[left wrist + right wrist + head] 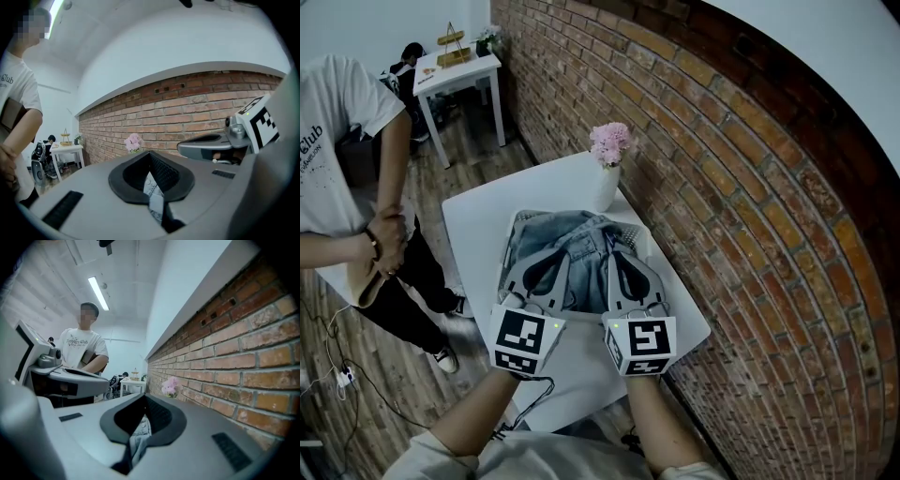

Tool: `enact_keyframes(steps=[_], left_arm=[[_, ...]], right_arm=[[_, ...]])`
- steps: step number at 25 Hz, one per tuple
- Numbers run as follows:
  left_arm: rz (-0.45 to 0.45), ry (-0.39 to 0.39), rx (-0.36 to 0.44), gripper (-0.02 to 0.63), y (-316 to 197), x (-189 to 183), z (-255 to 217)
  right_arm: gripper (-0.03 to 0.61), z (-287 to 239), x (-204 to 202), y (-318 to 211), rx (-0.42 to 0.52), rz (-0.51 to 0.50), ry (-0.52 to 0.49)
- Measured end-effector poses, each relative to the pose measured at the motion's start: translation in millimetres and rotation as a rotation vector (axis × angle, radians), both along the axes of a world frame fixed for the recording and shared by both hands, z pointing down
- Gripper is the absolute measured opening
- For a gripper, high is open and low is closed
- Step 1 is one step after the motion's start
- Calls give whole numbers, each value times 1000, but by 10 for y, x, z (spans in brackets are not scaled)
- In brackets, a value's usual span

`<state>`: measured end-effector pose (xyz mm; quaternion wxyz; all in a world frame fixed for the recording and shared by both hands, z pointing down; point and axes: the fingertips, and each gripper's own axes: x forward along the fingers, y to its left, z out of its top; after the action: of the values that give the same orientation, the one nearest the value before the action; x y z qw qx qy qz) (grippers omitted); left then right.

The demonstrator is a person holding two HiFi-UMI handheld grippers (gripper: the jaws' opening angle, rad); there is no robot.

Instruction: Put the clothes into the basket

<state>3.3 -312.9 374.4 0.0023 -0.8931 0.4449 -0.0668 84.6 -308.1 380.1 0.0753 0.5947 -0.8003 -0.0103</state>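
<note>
- A red brick wall (722, 141) is seen along the right side of the room.
- A white table (478, 234) is set against that wall.
- A person in a white shirt (337, 141) is seen standing at the left, with hands held together.
- A small white table (464, 70) is placed far back by the wall.
- The blue jeans cloth (572, 244) is bunched up on the white table, near the wall side.
- A white edge with little holes (636, 236) is seen at the right of the cloth (it cannot be told whether the cloth lies inside a basket).
- The left gripper (555, 253) is shut tight on a fold of the jeans cloth (153, 194), which is pinched between its jaws.
- The right gripper (615, 253) is held just beside it and is also clamped on a fold of the jeans cloth (137, 437).
- A white vase (605, 187) is stood behind the cloth, and pink flowers (610, 142) are held in it.
</note>
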Motion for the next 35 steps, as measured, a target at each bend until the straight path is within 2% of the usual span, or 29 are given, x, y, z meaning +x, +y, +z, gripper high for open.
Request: enact_keyframes(steps=[6, 12, 22, 35], left_arm=[[4, 45, 42, 8, 368, -69, -342], [4, 4, 114, 9, 821, -140, -631], [37, -5, 107, 9, 1490, -205, -655], [54, 20, 67, 9, 1888, -409, -493]], right_arm=[[6, -320, -147, 351, 85, -13, 10], [6, -587, -277, 774, 117, -31, -4], [6, -701, -457, 1423, 109, -35, -31], [6, -621, -740, 1823, 101, -21, -19]])
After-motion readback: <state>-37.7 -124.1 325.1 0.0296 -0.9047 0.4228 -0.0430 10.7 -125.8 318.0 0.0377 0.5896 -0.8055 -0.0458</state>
